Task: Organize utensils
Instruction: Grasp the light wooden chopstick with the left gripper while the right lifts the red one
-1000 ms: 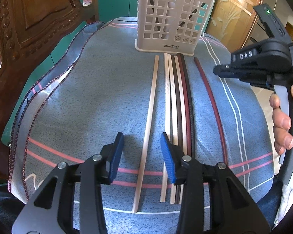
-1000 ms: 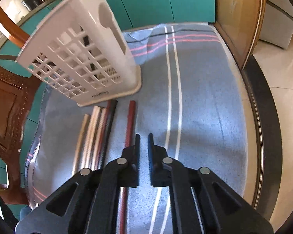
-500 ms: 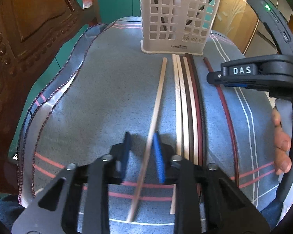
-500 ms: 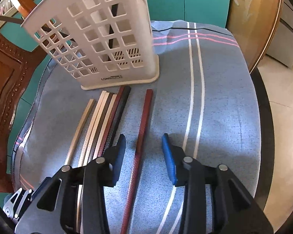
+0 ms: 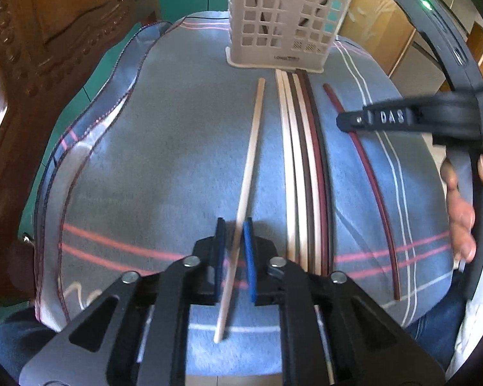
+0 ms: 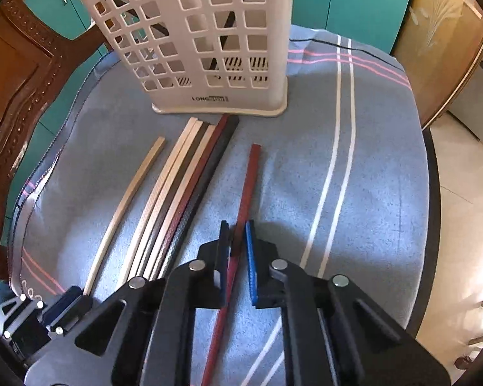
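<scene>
A tan chopstick (image 5: 252, 148) lies on the blue cloth and runs between the pads of my left gripper (image 5: 234, 225). Those jaws are opening slightly, and a gap shows on the stick's left side. My right gripper (image 6: 236, 225) is closing on a dark red chopstick (image 6: 251, 177), with its pads against the stick's sides. In the left wrist view that gripper (image 5: 341, 120) hangs over the same dark red chopstick (image 5: 367, 167). A bundle of several chopsticks (image 6: 180, 193) lies between the two. Behind them stands the white slotted basket (image 6: 209, 48) with dark utensils inside.
A striped blue cloth (image 5: 145, 160) covers the round table. A carved wooden chair (image 5: 32, 64) stands close at the left. The table's dark rim (image 6: 434, 225) drops to the floor on the right. A person's hand (image 5: 460, 212) grips the right tool's handle.
The left jaws narrowed around the tan chopstick. The right gripper rolled and shifted over the dark red chopstick, opened, then closed on it.
</scene>
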Motion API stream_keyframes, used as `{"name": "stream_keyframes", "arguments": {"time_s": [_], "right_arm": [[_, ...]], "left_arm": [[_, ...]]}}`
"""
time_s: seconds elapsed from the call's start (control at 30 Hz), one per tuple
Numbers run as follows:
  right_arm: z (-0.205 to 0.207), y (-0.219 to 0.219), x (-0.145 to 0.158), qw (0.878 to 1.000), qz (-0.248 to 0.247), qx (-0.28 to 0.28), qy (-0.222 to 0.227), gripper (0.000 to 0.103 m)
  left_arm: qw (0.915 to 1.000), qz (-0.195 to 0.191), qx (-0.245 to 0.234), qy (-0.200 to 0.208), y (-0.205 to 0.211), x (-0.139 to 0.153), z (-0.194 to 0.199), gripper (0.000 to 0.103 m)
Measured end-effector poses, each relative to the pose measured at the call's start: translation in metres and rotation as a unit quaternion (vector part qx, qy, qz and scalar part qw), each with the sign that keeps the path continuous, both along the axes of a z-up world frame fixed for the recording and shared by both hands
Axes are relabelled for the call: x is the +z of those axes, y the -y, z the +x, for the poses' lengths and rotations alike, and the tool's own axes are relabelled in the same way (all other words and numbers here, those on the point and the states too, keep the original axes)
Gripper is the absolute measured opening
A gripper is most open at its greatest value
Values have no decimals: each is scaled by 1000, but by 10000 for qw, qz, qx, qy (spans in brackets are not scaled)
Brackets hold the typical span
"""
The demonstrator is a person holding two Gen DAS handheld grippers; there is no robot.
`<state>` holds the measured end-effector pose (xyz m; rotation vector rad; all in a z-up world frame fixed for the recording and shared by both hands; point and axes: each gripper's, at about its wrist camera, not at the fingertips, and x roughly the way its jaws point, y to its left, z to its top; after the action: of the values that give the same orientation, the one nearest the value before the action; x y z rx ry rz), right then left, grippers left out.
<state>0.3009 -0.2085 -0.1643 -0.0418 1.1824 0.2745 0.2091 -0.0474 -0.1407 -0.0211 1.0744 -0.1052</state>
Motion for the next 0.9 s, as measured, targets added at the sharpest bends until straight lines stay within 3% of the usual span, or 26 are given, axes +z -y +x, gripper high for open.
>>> {"name": "stream_keyframes", "arguments": {"time_s": [0.1, 0.33, 0.5, 0.67, 0.73, 0.77, 0.8, 0.87, 0.9], "right_arm": [[2, -3, -1, 10000, 29, -36, 80, 22], [12, -13, 1, 9994, -15, -246, 228, 23], [14, 0, 2, 9989, -71, -369, 291, 23], [18, -6, 2, 9980, -378, -209, 465, 23], [10, -14, 2, 9976, -446, -187, 502, 22], [10, -15, 3, 9977, -430, -174, 490, 20], [10, -17, 2, 9980, -384, -167, 477, 9], [11, -18, -1, 9984, -302, -190, 446, 9], [8, -21, -1, 9985, -259, -209, 436, 8]], "left_arm": [[9999, 86, -57, 3, 6, -1, 22, 28], [9992, 374, -165, 38, 18, -4, 78, 35], [9975, 642, -280, 33, 22, -4, 108, 50], [9977, 608, -297, -12, 22, -4, 119, 50], [9980, 535, -341, -12, 23, -5, 119, 45], [9983, 403, -411, -21, 23, -4, 118, 33], [9983, 372, -444, -19, 25, -4, 123, 29], [9980, 368, -515, 5, 28, -4, 122, 21], [9979, 374, -535, 13, 30, -4, 121, 12]]}}
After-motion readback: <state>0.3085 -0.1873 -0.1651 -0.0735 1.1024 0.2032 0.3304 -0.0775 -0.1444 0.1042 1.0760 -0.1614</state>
